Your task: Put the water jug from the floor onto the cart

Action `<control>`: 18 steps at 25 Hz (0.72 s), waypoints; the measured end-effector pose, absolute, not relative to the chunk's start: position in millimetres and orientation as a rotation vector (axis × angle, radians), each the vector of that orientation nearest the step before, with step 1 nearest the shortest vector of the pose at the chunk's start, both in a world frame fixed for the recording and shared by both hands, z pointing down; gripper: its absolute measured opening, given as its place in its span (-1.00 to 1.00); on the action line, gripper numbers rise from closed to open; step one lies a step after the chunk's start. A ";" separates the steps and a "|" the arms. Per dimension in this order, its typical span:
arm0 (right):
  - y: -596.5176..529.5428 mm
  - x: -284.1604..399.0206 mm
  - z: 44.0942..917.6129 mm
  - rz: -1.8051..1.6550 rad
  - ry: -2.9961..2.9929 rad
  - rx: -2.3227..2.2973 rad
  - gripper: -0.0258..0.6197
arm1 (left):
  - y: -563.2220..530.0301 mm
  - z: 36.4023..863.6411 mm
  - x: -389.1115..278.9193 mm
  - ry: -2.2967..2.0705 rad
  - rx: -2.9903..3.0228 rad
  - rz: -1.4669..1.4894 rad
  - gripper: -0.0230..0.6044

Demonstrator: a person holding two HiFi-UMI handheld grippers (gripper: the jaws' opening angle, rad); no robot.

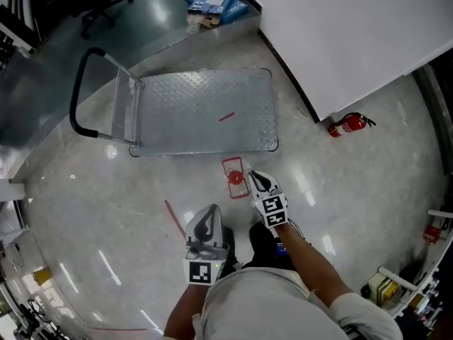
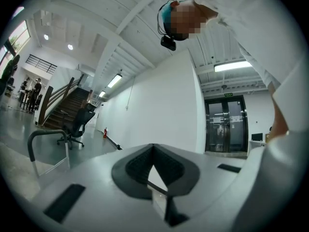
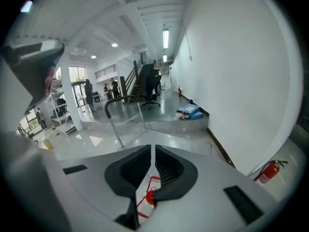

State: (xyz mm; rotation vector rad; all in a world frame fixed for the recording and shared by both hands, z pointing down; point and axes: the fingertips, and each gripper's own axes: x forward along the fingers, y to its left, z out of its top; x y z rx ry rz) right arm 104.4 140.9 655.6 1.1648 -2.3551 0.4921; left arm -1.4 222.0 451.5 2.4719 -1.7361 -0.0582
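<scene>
— Gripper status?
— Right gripper (image 1: 255, 178): jaws shut, empty, just beside the water jug (image 1: 234, 177). Left gripper (image 1: 209, 211): jaws shut, empty.
— Jug appearance?
— Clear, red cap, red edging; on the floor (image 1: 340, 190) near the cart (image 1: 191, 112).

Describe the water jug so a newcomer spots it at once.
Find the flat metal cart on the floor. Off its near edge, beside the right gripper, stands the water jug: clear, red-trimmed with a red cap, unlike the solid red fire extinguisher by the wall.
</scene>
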 end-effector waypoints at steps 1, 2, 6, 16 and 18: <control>138.8 100.8 677.4 0.510 -2.319 1.143 -0.88 | 220.2 457.7 -3.7 -1.732 2.460 -0.054 -0.92; 138.8 97.7 699.9 0.533 -2.278 1.118 -0.87 | 218.9 463.2 -6.2 -1.728 2.449 -0.049 -0.92; 147.4 84.2 770.8 0.650 -2.134 1.011 -0.61 | 215.2 478.0 -18.9 -1.726 2.426 -0.027 -0.92; 170.0 82.6 927.9 0.889 -1.780 0.848 -0.20 | 215.2 526.8 -45.1 -1.757 2.314 -0.021 -0.92; 170.4 78.1 947.1 0.894 -1.756 0.827 -0.15 | 218.8 539.7 -48.9 -1.757 2.283 -0.014 -0.92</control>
